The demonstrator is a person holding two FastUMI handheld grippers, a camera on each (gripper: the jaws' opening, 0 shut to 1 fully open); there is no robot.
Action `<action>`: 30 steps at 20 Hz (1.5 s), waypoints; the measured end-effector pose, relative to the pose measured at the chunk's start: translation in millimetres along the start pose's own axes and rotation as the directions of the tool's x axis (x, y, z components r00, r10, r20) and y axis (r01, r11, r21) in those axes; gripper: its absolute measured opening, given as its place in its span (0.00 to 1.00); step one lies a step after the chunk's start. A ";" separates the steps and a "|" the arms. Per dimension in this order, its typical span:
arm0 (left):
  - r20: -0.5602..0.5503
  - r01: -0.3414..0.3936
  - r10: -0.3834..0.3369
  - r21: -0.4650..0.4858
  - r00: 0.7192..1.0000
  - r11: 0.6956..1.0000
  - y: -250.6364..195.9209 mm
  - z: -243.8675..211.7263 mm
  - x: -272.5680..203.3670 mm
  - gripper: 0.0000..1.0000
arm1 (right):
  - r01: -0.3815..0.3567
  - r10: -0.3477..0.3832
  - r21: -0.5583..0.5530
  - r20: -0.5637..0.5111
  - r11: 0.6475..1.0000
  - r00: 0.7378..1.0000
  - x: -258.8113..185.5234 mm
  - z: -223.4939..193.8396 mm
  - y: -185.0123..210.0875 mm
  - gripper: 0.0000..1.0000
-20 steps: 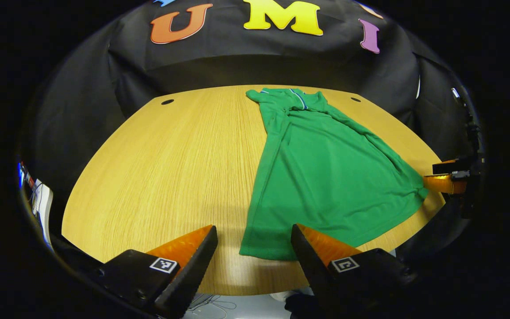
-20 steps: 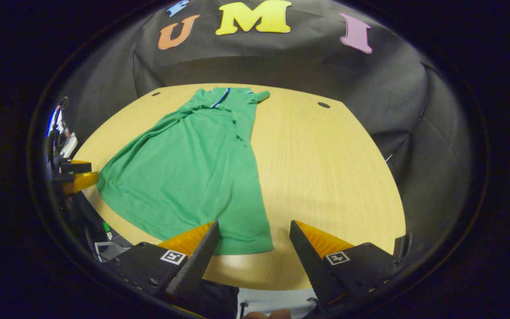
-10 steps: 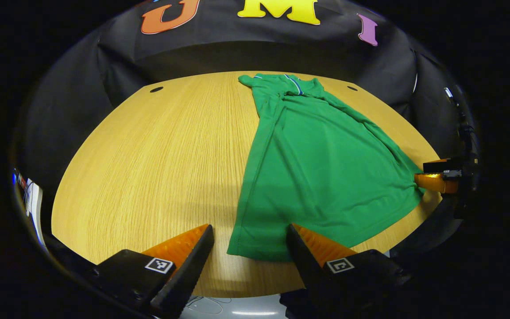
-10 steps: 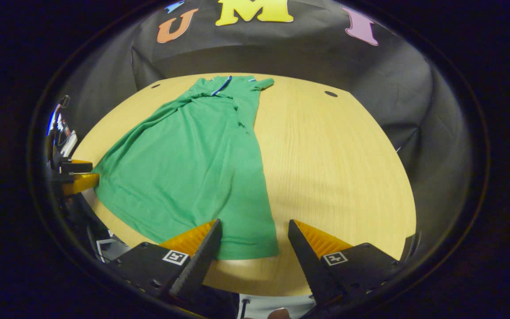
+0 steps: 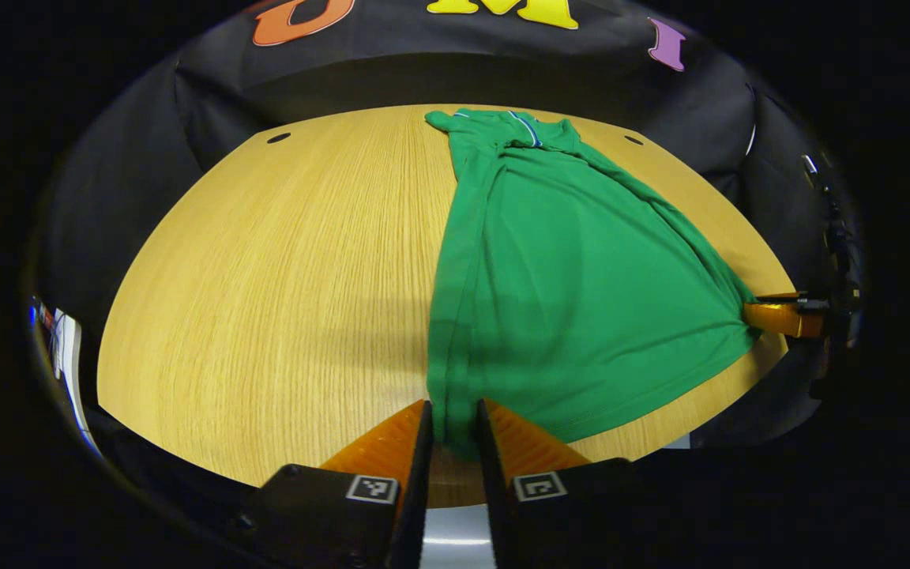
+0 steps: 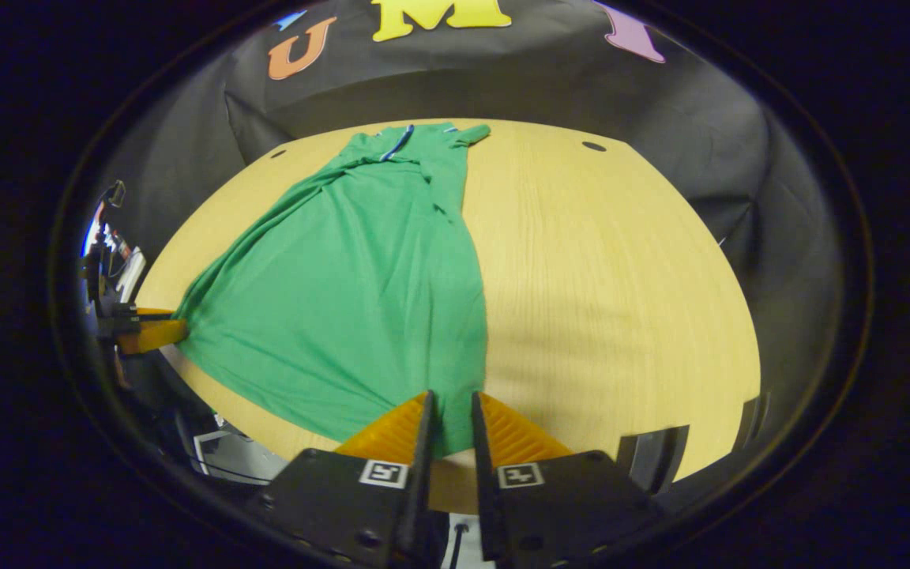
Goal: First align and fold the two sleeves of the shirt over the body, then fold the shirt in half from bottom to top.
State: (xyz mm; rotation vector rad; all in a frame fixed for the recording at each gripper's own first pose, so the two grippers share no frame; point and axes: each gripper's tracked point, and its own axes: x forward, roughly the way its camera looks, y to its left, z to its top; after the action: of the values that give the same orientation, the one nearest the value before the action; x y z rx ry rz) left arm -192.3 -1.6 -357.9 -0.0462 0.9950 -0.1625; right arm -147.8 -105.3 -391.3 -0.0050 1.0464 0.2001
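Green shirt (image 5: 573, 276) lying on the wooden worktop (image 5: 265, 276).
Left gripper (image 5: 453, 431) and right gripper (image 6: 450, 423) are each pinching a hem corner between narrowed fingers.

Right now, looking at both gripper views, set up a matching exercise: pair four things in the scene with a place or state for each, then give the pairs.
Things:
1. left gripper
2. right gripper
3. collar
4. table

Places or states:
A. at the far end of the shirt
B. pinching the shirt's near left hem corner
C. wooden, lying under the shirt
D. pinching the shirt's near right hem corner

Pairs: 1-B, 2-D, 3-A, 4-C
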 end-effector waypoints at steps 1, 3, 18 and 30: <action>-0.002 0.009 -0.009 -0.028 1.000 1.000 -2.6 1.3 -2.1 0.32 | 0.007 -0.007 -0.004 0.002 1.000 1.000 -0.5 0.1 -0.4 0.18; -0.012 0.065 -0.066 -0.063 0.998 0.996 -12.8 2.8 -0.7 0.14 | 0.001 -0.001 -0.018 -0.010 1.000 1.000 -0.5 -0.4 2.7 0.05; 0.089 0.236 -0.228 -0.102 0.970 0.966 -24.2 87.0 -45.6 0.07 | -0.047 0.041 0.058 0.096 0.997 0.994 -48.2 79.8 -5.6 0.00; 0.284 0.222 -0.209 -0.016 0.936 0.975 -26.4 235.7 -51.1 0.07 | -0.078 0.059 0.056 0.285 0.995 0.957 -67.2 238.9 -21.1 0.00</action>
State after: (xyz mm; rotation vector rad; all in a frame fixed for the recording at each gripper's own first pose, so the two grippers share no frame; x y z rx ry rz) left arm -25.1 -28.0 -184.1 -0.2178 0.7072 -0.3245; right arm 28.4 -113.1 -215.4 0.1174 0.7674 0.2214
